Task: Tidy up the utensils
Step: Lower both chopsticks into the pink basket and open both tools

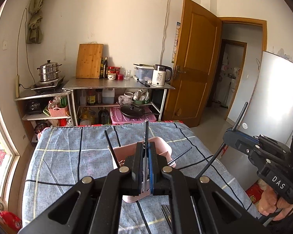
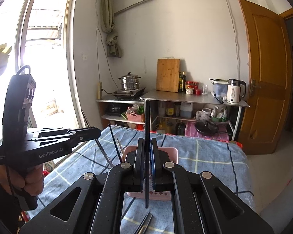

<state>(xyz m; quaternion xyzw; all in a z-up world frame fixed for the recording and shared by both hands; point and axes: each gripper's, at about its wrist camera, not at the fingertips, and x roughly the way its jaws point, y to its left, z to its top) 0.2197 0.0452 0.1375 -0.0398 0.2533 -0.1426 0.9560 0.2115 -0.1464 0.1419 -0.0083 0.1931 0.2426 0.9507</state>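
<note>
My left gripper (image 1: 146,150) is shut on a thin metal utensil (image 1: 146,131) that stands upright above a pink holder (image 1: 162,146) on the blue checked cloth. My right gripper (image 2: 146,146) is shut on a black chopstick (image 2: 147,117) held upright over the same pink holder (image 2: 172,152). Several dark chopsticks (image 2: 114,140) lean out of the holder. More utensils (image 2: 144,223) lie flat on the cloth near the front edge. The left gripper shows in the right wrist view (image 2: 93,131), the right gripper in the left wrist view (image 1: 227,136).
A blue checked cloth (image 1: 68,156) covers the table. Behind stands a steel shelf unit (image 1: 117,85) with a kettle (image 1: 160,75), cutting board (image 1: 89,60), steamer pot (image 1: 48,71) and jars. A wooden door (image 1: 193,62) stands open at right. A window (image 2: 35,48) is at left.
</note>
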